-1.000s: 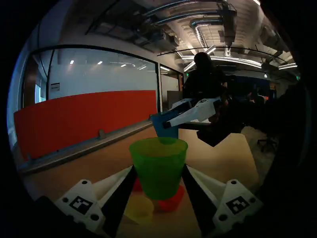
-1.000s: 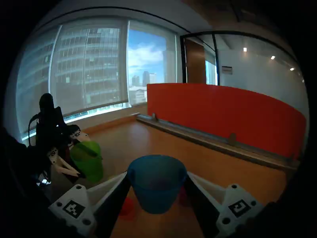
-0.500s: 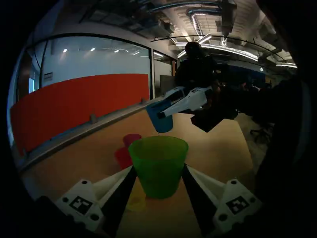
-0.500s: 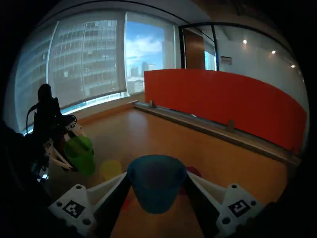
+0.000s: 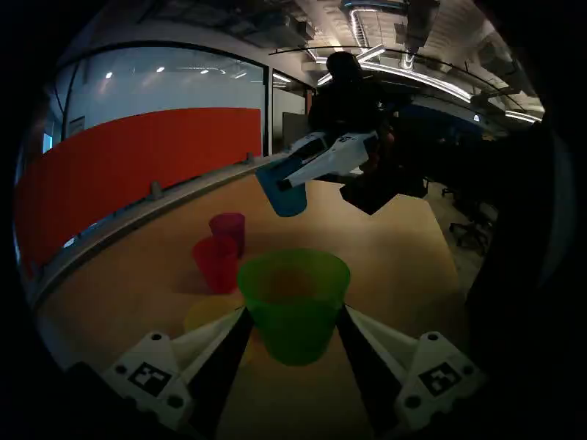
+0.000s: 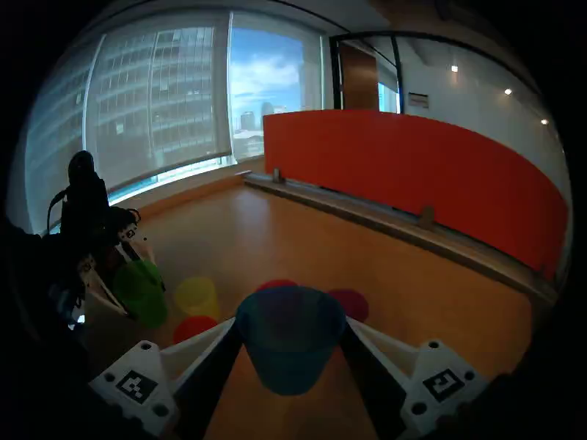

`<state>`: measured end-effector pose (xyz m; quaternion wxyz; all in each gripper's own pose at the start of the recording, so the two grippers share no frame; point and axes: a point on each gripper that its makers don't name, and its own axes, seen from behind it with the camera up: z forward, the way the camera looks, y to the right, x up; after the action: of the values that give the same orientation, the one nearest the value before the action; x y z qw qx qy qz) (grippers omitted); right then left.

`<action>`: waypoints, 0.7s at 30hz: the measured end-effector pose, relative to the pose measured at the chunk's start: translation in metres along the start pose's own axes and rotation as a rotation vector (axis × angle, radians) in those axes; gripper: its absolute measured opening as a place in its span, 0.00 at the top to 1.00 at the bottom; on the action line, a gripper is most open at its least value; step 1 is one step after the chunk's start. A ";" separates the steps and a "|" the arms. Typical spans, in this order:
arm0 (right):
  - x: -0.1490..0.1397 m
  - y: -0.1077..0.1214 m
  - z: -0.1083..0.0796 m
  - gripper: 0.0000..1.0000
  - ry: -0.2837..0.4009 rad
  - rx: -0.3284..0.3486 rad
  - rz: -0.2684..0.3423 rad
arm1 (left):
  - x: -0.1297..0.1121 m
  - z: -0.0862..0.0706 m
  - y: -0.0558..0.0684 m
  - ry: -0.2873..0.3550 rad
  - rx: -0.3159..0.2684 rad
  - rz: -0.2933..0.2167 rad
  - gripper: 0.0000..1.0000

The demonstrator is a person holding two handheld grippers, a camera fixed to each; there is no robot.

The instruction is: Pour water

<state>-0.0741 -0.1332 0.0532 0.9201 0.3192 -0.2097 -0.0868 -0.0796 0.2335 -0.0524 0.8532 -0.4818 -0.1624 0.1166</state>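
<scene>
A green cup (image 5: 293,304) sits upright between the fingers of my left gripper (image 5: 293,317), which is shut on it, above the wooden table (image 5: 400,249). Farther off, my right gripper (image 5: 292,182) holds a blue cup (image 5: 281,195) in the air, slightly tilted. In the right gripper view the blue cup (image 6: 290,339) is clamped upright in my right gripper (image 6: 290,331). At the left of that view, the left gripper (image 6: 125,282) carries the green cup (image 6: 139,293). I cannot see water in either cup.
On the table stand a red cup (image 5: 218,262), a magenta cup (image 5: 229,229) and a yellow cup (image 5: 208,315); yellow cup (image 6: 197,295), red cup (image 6: 192,328), magenta cup (image 6: 352,302). An orange partition (image 6: 440,169) with a rail borders the table's far side.
Both views now look down more on the table, so the loose cups on it have come into sight. In the left gripper view the blue cup has shifted up and left.
</scene>
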 end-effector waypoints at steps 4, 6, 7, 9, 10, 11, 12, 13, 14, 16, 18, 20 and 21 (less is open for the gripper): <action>-0.001 0.000 0.002 0.10 -0.004 0.001 -0.005 | -0.015 0.003 0.003 -0.037 -0.006 0.006 0.21; 0.000 0.001 0.002 0.10 -0.005 0.001 -0.008 | -0.022 0.004 0.004 -0.054 -0.008 0.011 0.21; -0.001 0.001 0.002 0.10 -0.006 0.001 -0.010 | -0.024 0.005 0.005 -0.061 -0.010 0.014 0.21; -0.001 0.001 0.003 0.10 -0.008 0.001 -0.013 | -0.029 0.006 0.005 -0.075 -0.012 0.019 0.21; -0.001 0.001 0.003 0.10 -0.010 0.001 -0.015 | -0.032 0.007 0.005 -0.084 -0.014 0.023 0.21; -0.001 0.000 0.004 0.10 -0.012 0.000 -0.017 | -0.034 0.007 0.005 -0.092 -0.016 0.026 0.21; -0.002 0.000 0.004 0.10 -0.013 0.000 -0.019 | -0.036 0.007 0.005 -0.100 -0.018 0.030 0.21; -0.002 0.000 0.004 0.10 -0.015 0.000 -0.020 | -0.039 0.008 0.005 -0.110 -0.019 0.032 0.21; -0.003 0.000 0.004 0.10 -0.017 0.000 -0.021 | -0.042 0.009 0.004 -0.118 -0.021 0.034 0.21; -0.004 0.000 0.005 0.10 -0.021 0.000 -0.022 | -0.047 0.010 0.003 -0.137 -0.023 0.036 0.21; -0.006 0.001 0.005 0.10 -0.025 0.000 -0.023 | -0.052 0.012 0.002 -0.155 -0.026 0.036 0.21; -0.007 0.001 0.006 0.10 -0.028 0.000 -0.024 | -0.057 0.014 0.001 -0.175 -0.031 0.035 0.21; -0.008 0.001 0.006 0.11 -0.030 0.000 -0.024 | -0.059 0.015 0.000 -0.184 -0.033 0.035 0.21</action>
<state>-0.0838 -0.1332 0.0555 0.9158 0.3205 -0.2194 -0.1024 -0.1401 0.2241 -0.0552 0.8245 -0.4857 -0.2335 0.1724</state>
